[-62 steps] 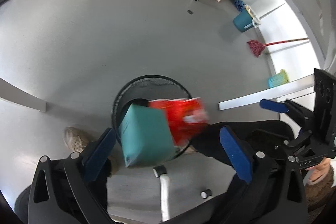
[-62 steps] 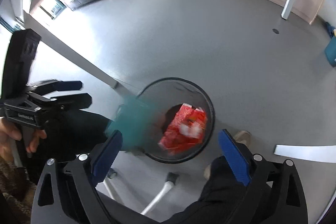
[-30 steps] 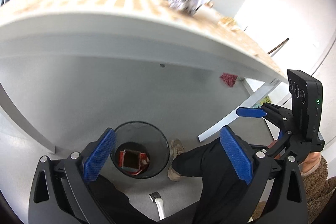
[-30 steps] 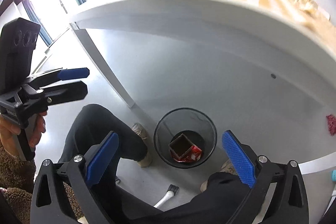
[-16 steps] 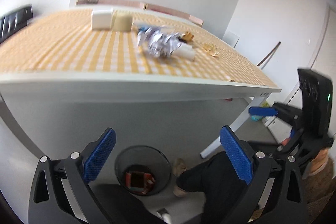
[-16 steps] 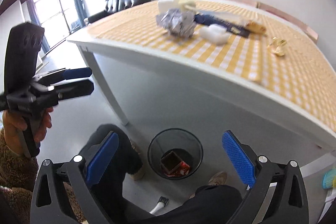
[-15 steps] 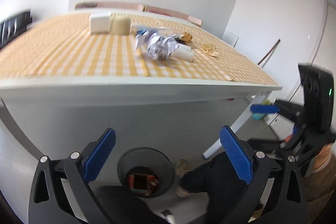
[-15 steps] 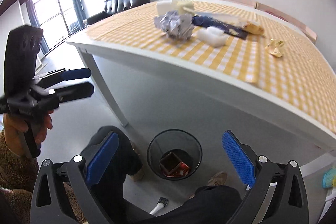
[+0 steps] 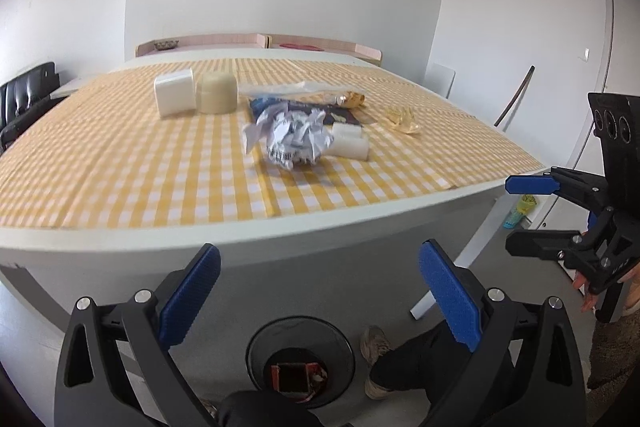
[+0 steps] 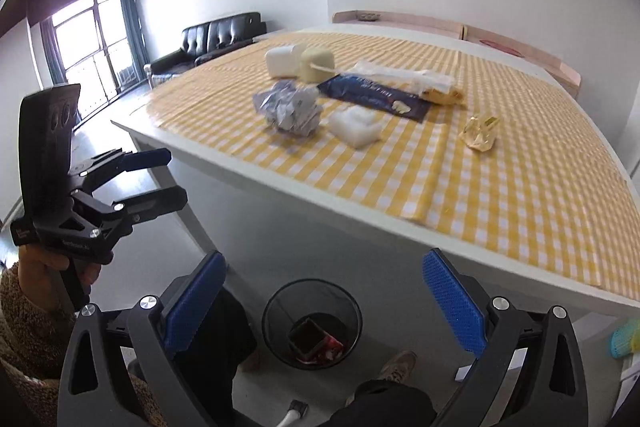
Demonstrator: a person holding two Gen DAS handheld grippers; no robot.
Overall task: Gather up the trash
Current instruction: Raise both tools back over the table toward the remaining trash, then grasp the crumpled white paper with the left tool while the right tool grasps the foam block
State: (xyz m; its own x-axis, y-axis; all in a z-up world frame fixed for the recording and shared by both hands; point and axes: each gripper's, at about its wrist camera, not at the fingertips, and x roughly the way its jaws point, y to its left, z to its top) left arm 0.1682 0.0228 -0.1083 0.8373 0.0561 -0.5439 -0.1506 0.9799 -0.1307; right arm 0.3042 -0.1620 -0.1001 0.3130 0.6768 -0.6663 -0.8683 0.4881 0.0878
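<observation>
On the yellow checked table [image 9: 120, 167] lie a crumpled paper ball [image 9: 296, 137] [image 10: 290, 109], a white foam piece [image 9: 350, 143] [image 10: 355, 125], a dark blue wrapper [image 10: 372, 93], a clear plastic bag [image 10: 404, 77] and a small yellow wrapper [image 9: 402, 117] [image 10: 480, 131]. A black mesh bin [image 9: 340, 359] [image 10: 276, 323] stands on the floor under the table edge, with a box [image 9: 291, 375] and a red wrapper [image 10: 332, 343] inside. My left gripper [image 9: 320, 295] [image 10: 176, 178] and right gripper [image 10: 326, 301] [image 9: 510, 215] are both open and empty, in front of the table edge.
A white box [image 9: 175, 97] and a cream cup [image 9: 217, 93] stand further back on the table. A person's legs and a shoe [image 9: 374, 347] are beside the bin. A white table leg [image 9: 452, 267] is at the right. A black sofa [image 10: 220, 31] stands far left.
The teal box and red wrapper fell into the bin. Both open grippers then rose from above the bin and tilted up, so the table top has come into view.
</observation>
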